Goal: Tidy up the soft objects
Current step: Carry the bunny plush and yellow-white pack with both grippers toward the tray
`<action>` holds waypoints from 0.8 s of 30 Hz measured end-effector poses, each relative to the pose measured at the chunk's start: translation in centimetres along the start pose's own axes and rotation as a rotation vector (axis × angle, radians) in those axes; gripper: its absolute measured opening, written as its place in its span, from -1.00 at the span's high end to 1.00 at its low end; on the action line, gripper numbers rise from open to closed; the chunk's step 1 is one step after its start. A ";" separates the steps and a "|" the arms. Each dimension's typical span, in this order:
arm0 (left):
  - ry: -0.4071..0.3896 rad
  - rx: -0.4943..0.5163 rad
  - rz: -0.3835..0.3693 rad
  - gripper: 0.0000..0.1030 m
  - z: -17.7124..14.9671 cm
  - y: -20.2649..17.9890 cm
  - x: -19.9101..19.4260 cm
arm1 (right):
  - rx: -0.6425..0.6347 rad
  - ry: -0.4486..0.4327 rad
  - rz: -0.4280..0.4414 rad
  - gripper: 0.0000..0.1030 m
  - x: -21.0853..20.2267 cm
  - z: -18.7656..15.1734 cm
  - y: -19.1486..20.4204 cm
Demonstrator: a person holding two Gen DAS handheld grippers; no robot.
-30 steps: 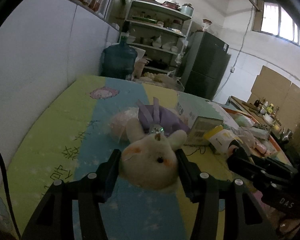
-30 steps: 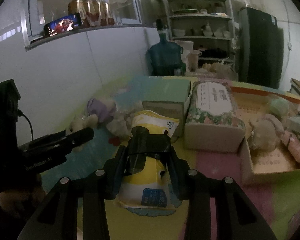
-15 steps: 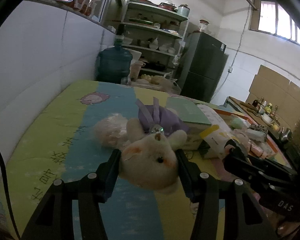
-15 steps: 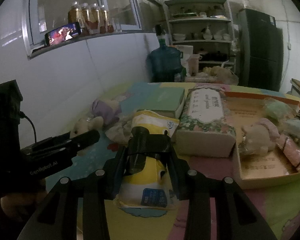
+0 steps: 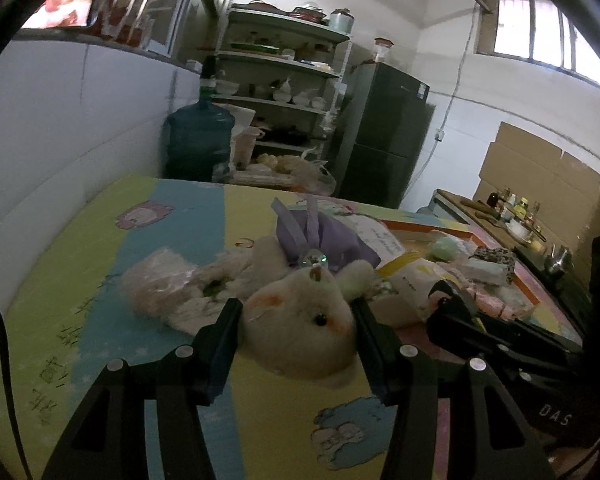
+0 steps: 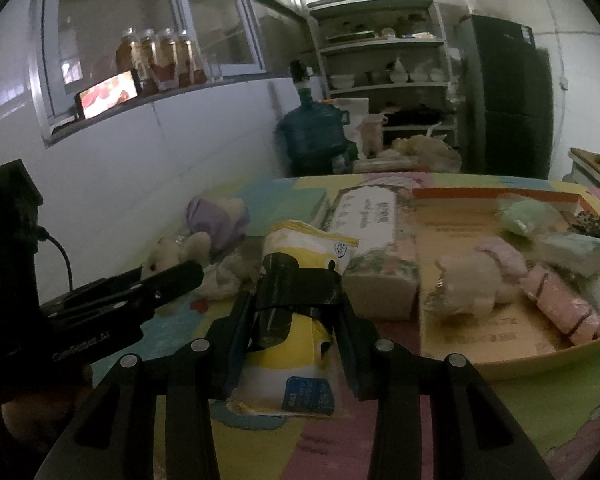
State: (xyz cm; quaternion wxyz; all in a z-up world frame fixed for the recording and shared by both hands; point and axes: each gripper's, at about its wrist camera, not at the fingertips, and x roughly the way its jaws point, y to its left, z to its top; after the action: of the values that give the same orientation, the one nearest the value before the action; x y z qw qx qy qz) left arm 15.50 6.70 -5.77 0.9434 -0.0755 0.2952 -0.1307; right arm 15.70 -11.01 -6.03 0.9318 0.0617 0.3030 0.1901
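My left gripper [image 5: 296, 320] is shut on a cream plush bear [image 5: 300, 320] in a purple dress [image 5: 320, 240], held above the colourful mat [image 5: 160, 216]; the bear also shows in the right wrist view [image 6: 188, 246]. My right gripper [image 6: 296, 308] is shut on a yellow-and-white soft pack [image 6: 300, 344], lifted over the mat. An open cardboard box [image 6: 500, 332] at the right holds a plush pig [image 6: 472, 284], pink rolls [image 6: 560, 304] and other soft things.
A bagged plush toy [image 5: 168, 288] lies on the mat left of the bear. A floral tissue pack [image 6: 368, 232] and a green box [image 6: 292, 204] stand beside the cardboard box. A white wall [image 5: 60, 128] runs along the left; a water jug [image 5: 198, 140] and shelves stand behind.
Both grippers have risen and drawn back with their loads. The bear has lifted clear of the bagged plush; the views now tilt upward, showing more of the room.
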 end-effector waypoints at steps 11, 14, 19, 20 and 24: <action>0.002 0.048 -0.040 -0.07 0.9 -3.7 1.4 | 0.037 -0.032 -0.026 0.20 -1.7 0.4 -3.3; 0.007 0.059 -0.050 -0.07 1.1 -4.7 1.8 | 0.046 -0.038 -0.033 0.20 -2.1 0.5 -4.2; 0.010 0.078 -0.063 -0.07 1.4 -6.1 2.4 | 0.065 -0.047 -0.042 0.20 -2.7 0.5 -5.6; 0.009 0.082 -0.066 -0.07 1.4 -6.3 2.5 | 0.068 -0.049 -0.043 0.20 -2.8 0.5 -5.9; 0.010 0.096 -0.076 -0.07 1.7 -7.2 2.9 | 0.083 -0.058 -0.052 0.20 -3.3 0.6 -7.0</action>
State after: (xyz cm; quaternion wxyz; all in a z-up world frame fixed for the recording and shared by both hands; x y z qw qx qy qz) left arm 17.36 -0.93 -4.33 0.9388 -0.0408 0.2905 -0.1806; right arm 15.83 -18.72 -5.39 0.9414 0.0978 0.2852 0.1514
